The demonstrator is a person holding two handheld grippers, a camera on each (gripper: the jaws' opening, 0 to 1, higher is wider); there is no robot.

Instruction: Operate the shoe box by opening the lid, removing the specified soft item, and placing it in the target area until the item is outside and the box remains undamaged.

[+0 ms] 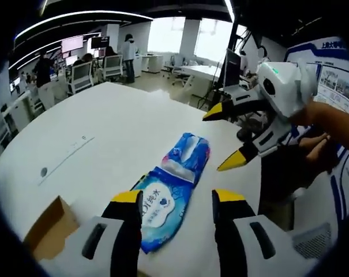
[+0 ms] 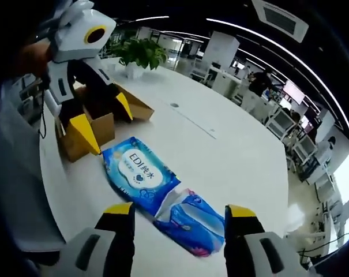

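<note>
Two tools, left (image 1: 173,199) and right (image 2: 180,213), are hovering released above the blue wipes pack (image 2: 157,193), now lying outside the cardboard shoe box (image 2: 90,130) beside it on the white worktop (image 2: 232,150).

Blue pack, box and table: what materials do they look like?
Blue pack: likely thin glossy plastic film; it creases and catches light, with a printed white label. Looks like a wet-wipe pack.
Box: brown corrugated cardboard by its look, matte, flaps open.
Table: smooth white top, faint sheen; laminate or painted, cannot tell which.
</note>
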